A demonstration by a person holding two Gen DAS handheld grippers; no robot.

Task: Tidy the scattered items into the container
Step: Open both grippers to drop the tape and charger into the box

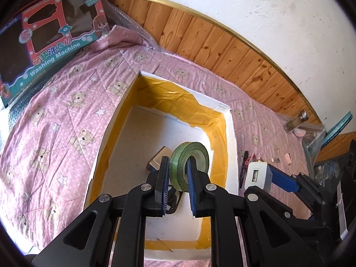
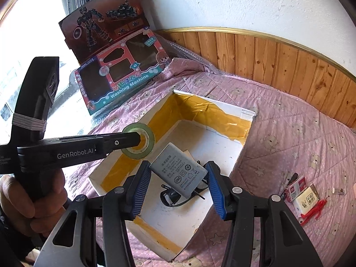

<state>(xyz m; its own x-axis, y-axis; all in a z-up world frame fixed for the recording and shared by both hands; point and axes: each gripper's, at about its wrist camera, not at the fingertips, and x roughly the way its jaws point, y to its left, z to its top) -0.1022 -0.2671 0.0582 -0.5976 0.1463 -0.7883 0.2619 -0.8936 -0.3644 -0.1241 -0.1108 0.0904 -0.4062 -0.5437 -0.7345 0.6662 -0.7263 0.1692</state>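
My left gripper (image 1: 178,160) is shut on a green tape roll (image 1: 198,150), one finger through its hole and the other against its outer face. It hangs over the white box (image 1: 230,133) lined with yellow tape. From the right wrist view the same roll (image 2: 151,138) hovers above the box's left wall. My right gripper (image 2: 178,166) is shut on a grey power adapter (image 2: 178,173), held tilted over the box (image 2: 244,142). Its white USB end (image 1: 255,175) shows at the right of the left wrist view. A black corded item (image 2: 171,195) and a greyish block (image 1: 159,158) lie inside the box.
On the pink bear-print bedspread (image 2: 289,133), right of the box, lie a red-and-white small box (image 2: 293,189), a white packet (image 2: 306,200) and a red clip (image 2: 311,211). Toy cartons (image 2: 120,75) lean at the back left. A small bottle (image 1: 298,120) stands by the wood-panelled wall.
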